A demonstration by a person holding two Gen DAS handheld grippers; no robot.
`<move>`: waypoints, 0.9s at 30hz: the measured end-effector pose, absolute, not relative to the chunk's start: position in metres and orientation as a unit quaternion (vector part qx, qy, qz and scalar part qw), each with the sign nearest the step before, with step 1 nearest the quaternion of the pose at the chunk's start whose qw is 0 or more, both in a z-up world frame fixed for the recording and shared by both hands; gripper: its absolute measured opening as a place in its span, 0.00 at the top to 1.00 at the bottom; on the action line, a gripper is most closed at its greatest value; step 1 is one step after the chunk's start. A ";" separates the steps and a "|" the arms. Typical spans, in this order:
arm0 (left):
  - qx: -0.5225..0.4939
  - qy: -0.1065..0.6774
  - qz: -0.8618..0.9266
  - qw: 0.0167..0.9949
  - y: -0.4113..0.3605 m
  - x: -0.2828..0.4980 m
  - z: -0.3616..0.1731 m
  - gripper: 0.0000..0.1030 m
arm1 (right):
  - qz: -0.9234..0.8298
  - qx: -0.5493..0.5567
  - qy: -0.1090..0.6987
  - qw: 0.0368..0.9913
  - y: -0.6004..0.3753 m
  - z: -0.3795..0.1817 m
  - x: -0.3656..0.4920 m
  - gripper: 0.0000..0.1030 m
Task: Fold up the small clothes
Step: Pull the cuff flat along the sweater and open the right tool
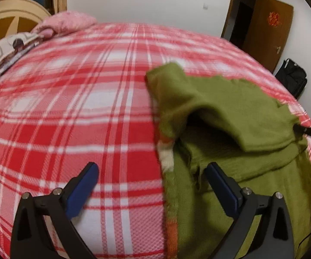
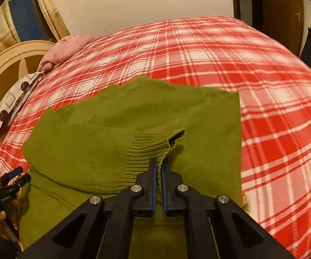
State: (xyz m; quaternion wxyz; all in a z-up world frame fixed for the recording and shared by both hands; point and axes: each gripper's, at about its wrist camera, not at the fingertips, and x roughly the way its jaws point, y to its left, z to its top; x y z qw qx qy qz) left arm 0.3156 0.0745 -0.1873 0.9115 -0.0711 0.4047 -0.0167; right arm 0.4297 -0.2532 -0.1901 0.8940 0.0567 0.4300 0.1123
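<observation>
A red plaid bed point(image 1: 69, 108) carries a green sweater point(image 1: 241, 172) and pink pillow point(image 1: 67, 22).

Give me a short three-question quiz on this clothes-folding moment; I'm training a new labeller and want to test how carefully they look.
1. True or false: the left gripper is clamped on the green sweater.
2. Which part of the sweater does the right gripper pinch? A) a flat middle area B) the ribbed edge C) an orange stripe
3. Fill in: the sweater lies on a red and white ____ blanket.

Key
1. False: its jaws stand wide open, with nothing pressed between the pads.
2. B: the ribbed edge sits between the closed pads, lifted into a fold over the rest of the sweater.
3. Checked.
</observation>
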 end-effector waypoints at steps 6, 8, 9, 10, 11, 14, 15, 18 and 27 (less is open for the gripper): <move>-0.023 0.421 0.017 0.907 0.066 0.360 -0.187 0.01 | 0.112 0.051 0.435 0.892 -0.255 -0.195 0.429 0.96; -0.036 0.419 0.058 0.906 0.080 0.366 -0.186 0.01 | 0.111 0.037 0.433 0.894 -0.252 -0.192 0.428 0.96; -0.045 0.413 0.076 0.907 0.089 0.366 -0.186 0.01 | 0.112 0.031 0.433 0.894 -0.251 -0.192 0.427 0.96; -0.054 0.420 0.084 0.902 0.096 0.364 -0.189 0.01 | 0.108 0.021 0.433 0.895 -0.250 -0.192 0.427 0.96; -0.061 0.426 0.085 0.899 0.099 0.363 -0.192 0.01 | 0.103 0.013 0.434 0.895 -0.249 -0.192 0.427 0.96; -0.093 0.428 0.078 0.896 0.113 0.353 -0.199 0.00 | 0.083 0.015 0.442 0.893 -0.255 -0.196 0.432 0.96; -0.097 0.428 0.073 0.896 0.113 0.353 -0.199 0.00 | 0.078 0.019 0.442 0.893 -0.258 -0.197 0.433 0.96; -0.082 0.425 0.070 0.899 0.105 0.353 -0.198 0.00 | 0.079 0.044 0.438 0.895 -0.267 -0.195 0.432 0.96; -0.069 0.369 0.042 0.926 0.100 0.310 -0.174 0.00 | 0.118 0.105 0.428 0.890 -0.268 -0.189 0.417 0.40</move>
